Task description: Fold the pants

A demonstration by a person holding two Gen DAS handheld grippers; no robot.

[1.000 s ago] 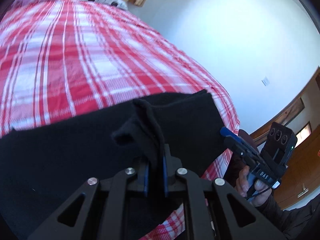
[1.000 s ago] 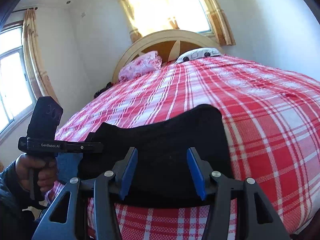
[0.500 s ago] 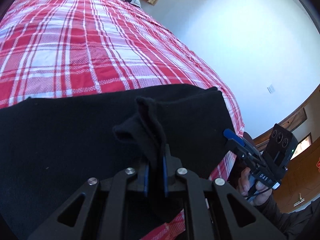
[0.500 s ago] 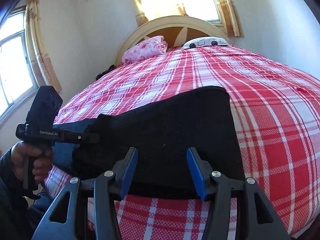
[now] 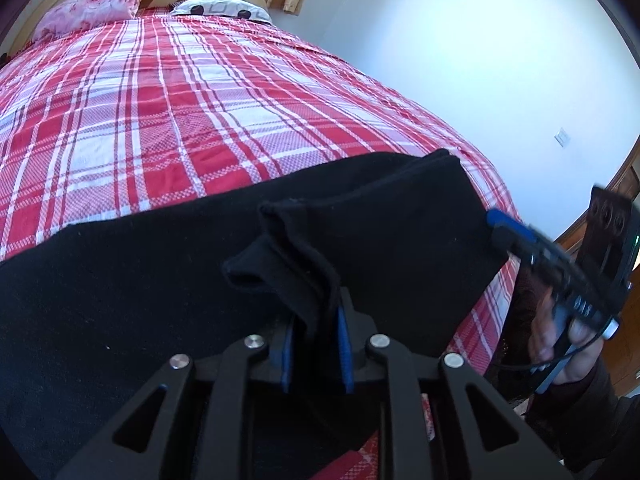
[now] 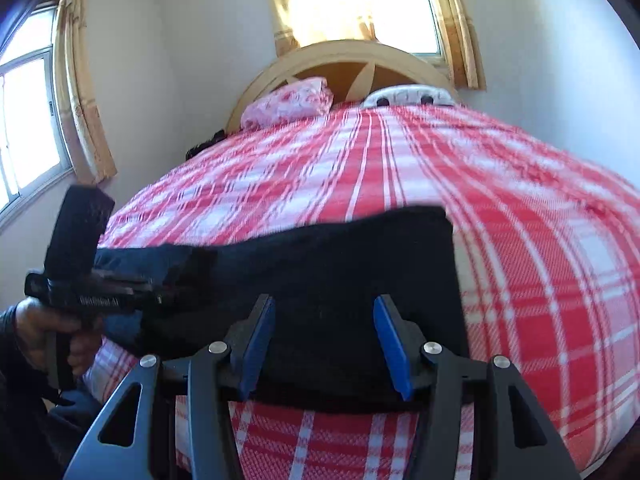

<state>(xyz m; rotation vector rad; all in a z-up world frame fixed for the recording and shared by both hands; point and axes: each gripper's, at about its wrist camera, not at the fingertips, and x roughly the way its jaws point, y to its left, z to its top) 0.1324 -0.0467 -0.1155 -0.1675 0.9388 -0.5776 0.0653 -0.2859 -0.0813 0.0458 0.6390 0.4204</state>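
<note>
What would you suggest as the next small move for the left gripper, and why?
Probably finish opening and back off: the left gripper is opening with a bunched fold of the black pants between its pads, and the pants already lie on the bed.

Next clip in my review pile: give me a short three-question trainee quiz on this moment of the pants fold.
1. True or false: the black pants lie on a red and white plaid bedspread.
2. Which gripper has a bunch of cloth between its fingers: A) left gripper B) right gripper C) neither?
3. Fill in: the pink pillow rests against the wooden ____ of the bed.

Key
1. True.
2. A. The left gripper's jaws are opening with a raised fold of the pants between them; the right gripper's fingers stand apart over the cloth, gripping nothing.
3. headboard.
</note>
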